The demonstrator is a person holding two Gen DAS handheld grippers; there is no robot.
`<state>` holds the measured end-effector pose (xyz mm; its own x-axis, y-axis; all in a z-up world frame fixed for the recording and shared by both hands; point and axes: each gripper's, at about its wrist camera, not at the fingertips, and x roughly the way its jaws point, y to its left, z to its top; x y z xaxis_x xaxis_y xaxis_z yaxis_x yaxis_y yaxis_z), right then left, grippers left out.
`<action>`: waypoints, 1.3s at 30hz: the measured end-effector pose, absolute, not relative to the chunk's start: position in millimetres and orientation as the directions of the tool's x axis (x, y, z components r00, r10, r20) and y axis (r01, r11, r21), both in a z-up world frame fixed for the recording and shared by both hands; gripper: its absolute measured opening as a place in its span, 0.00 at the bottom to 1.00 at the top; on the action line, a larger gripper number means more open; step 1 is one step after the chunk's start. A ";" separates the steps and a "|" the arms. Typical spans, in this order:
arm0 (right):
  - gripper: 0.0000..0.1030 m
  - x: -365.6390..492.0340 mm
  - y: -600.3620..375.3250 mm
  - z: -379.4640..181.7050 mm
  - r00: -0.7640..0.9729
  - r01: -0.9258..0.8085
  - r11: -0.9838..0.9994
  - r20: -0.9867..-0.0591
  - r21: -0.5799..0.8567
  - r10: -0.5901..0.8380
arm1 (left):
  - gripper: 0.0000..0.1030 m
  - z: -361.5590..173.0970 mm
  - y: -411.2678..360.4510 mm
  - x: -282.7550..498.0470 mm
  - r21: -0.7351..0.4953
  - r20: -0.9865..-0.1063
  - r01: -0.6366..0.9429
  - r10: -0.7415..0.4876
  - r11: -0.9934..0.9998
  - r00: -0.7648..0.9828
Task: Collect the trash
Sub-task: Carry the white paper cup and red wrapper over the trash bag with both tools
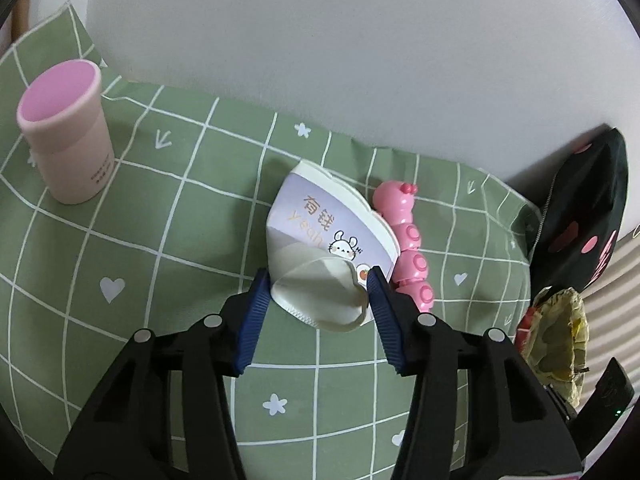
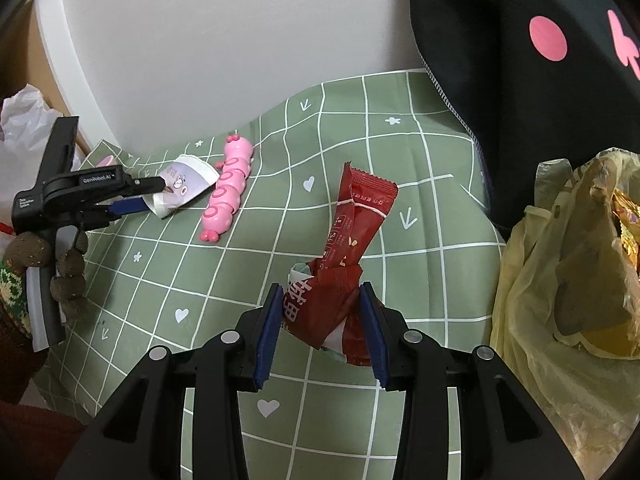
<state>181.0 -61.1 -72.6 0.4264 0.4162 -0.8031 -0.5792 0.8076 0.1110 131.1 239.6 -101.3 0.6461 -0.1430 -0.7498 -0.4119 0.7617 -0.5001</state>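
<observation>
on the green cloth (image 1: 168,248) our left gripper (image 1: 318,294) pinches the crushed paper cup (image 1: 328,236), our right gripper (image 2: 320,316) the red wrapper (image 2: 348,240); we should hold both firmly toward the yellow bag (image 2: 560,280).

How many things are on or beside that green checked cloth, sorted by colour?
Pink: 2, the tall pink plastic cup and the pink plastic caterpillar toy.
White and lilac: 1, the crushed paper cup.
Red: 1, the crumpled red snack wrapper.
Yellow: 1, the yellowish plastic bag.
Total: 5.

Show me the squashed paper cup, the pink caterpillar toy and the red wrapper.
Squashed paper cup (image 1: 328,232): left wrist view, printed side.
Pink caterpillar toy (image 2: 228,188): right wrist view, middle segment.
Red wrapper (image 2: 352,224): right wrist view, upper half.
</observation>
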 end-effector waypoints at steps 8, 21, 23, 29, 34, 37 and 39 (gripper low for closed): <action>0.36 176.6 -57.1 -66.3 0.453 -0.592 0.801 -0.787 0.086 0.419 | 0.45 -59.1 236.9 117.1 -0.433 -0.701 -0.382 -0.038 0.817 0.712; 0.36 166.6 -58.0 -30.7 0.561 -0.610 0.792 -0.714 -0.015 0.419 | 0.45 7.4 199.4 118.2 -0.361 -0.590 -0.186 -0.069 0.914 0.804; 0.36 166.3 -63.2 -15.9 0.597 -0.596 0.802 -0.687 -0.034 0.415 | 0.45 21.0 189.5 123.0 -0.371 -0.560 -0.125 -0.115 0.920 0.821; 0.36 162.3 -99.2 41.9 0.720 -0.518 0.852 -0.576 -0.075 0.387 | 0.45 61.8 142.2 149.2 -0.369 -0.477 0.074 -0.257 0.927 0.840; 0.36 159.9 -141.0 72.8 0.802 -0.409 0.906 -0.516 -0.107 0.301 | 0.45 86.4 86.5 175.8 -0.344 -0.432 0.240 -0.380 0.908 0.818; 0.36 156.7 -173.9 81.8 0.839 -0.320 0.940 -0.496 -0.119 0.223 | 0.45 93.7 53.5 187.2 -0.330 -0.425 0.319 -0.441 0.889 0.791; 0.36 154.6 -197.9 83.8 0.854 -0.256 0.961 -0.492 -0.109 0.172 | 0.45 94.3 33.1 192.1 -0.321 -0.425 0.368 -0.479 0.873 0.768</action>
